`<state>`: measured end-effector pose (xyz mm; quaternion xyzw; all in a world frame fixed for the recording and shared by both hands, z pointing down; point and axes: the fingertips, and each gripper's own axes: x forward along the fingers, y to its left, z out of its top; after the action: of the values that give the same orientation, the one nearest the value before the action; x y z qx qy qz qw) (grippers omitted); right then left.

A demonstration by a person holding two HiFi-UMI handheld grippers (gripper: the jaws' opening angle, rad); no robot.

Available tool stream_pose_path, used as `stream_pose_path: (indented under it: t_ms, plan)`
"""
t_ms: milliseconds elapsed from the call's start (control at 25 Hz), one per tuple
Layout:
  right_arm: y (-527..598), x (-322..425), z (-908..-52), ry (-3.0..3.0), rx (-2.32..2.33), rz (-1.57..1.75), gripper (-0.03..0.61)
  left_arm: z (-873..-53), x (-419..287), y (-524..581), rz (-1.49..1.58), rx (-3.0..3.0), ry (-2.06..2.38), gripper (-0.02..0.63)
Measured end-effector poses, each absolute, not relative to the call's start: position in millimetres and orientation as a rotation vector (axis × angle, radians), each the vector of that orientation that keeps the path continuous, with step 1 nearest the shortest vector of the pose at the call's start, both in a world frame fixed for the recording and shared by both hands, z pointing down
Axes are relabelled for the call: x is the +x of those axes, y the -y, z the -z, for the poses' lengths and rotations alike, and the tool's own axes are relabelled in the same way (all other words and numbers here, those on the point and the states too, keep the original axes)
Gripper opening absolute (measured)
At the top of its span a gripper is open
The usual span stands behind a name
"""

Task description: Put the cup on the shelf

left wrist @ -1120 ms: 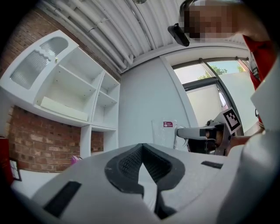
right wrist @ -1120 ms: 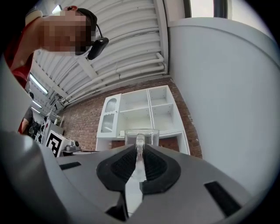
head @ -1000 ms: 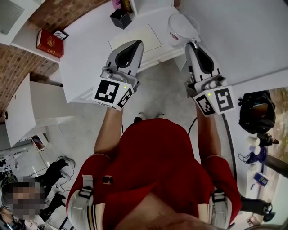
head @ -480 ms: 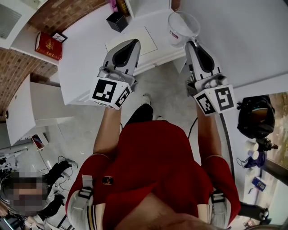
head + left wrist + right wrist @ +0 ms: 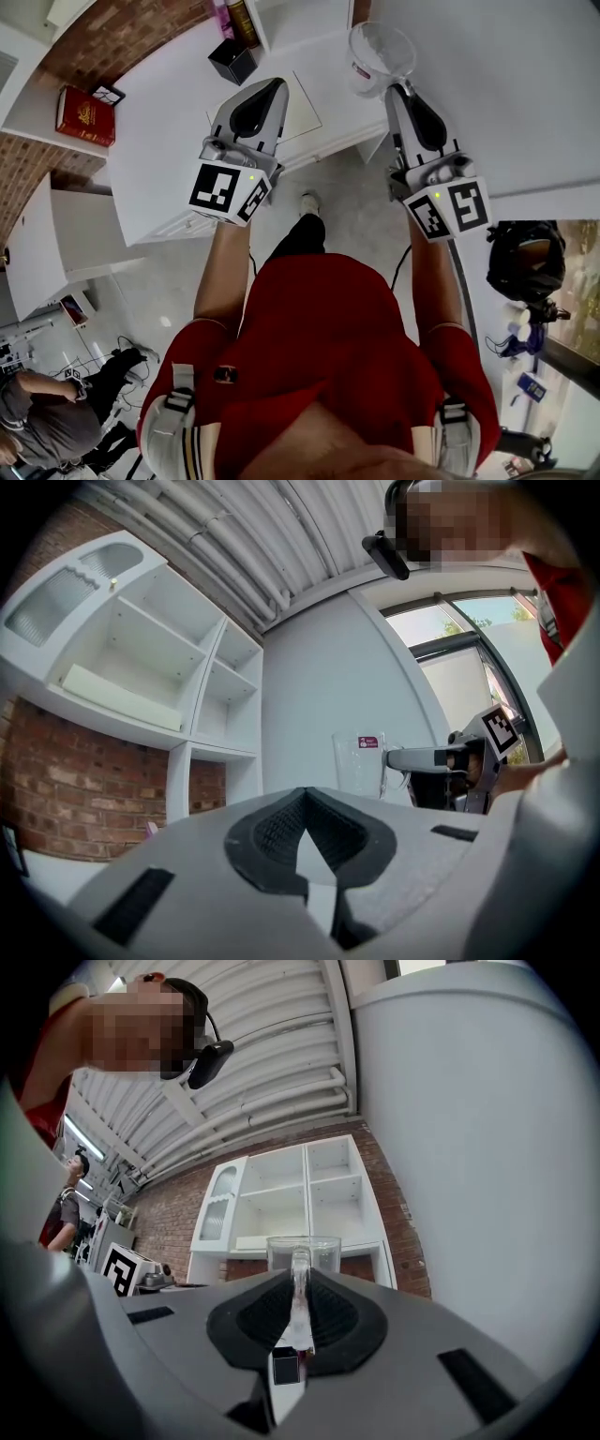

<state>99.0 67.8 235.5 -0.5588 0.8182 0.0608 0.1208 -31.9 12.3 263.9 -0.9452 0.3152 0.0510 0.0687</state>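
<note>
A clear glass cup (image 5: pixel 380 56) with a small red label hangs in the air by its handle, with my right gripper (image 5: pixel 401 94) shut on that handle. In the right gripper view the handle (image 5: pixel 299 1288) runs between the pads, and the cup (image 5: pixel 303 1252) stands upright in front of the white shelf unit (image 5: pixel 300 1194). My left gripper (image 5: pixel 270 92) is shut and empty, level with the right one over the white counter. The left gripper view shows the cup (image 5: pixel 359 761) and the right gripper (image 5: pixel 412 758) off to the right, with the shelf unit (image 5: pixel 159 667) up at the left.
The white counter (image 5: pixel 169 122) below the shelves carries a black box (image 5: pixel 232 61), bottles (image 5: pixel 234 14) and a pale flat sheet (image 5: pixel 305 103). A red book (image 5: pixel 84 114) lies on a ledge at the left. A white wall fills the right, with a black bag (image 5: pixel 525 258) beyond. Another person (image 5: pixel 37 422) is at the lower left.
The counter and shelf have drawn nearer as the person stepped forward. Both grippers now reach further over the counter. The cup stays in the right gripper.
</note>
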Motion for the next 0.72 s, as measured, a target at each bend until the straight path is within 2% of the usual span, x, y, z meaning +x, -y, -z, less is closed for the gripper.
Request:
stream_pose_path:
  t_ms: [720]
  plan:
    - [128.8, 107.9, -235.6, -2.385, -1.690, -0.189, 0.025, -269.4, -19.6, 182.2, -0.169, -2.869, -0.892, 0.005]
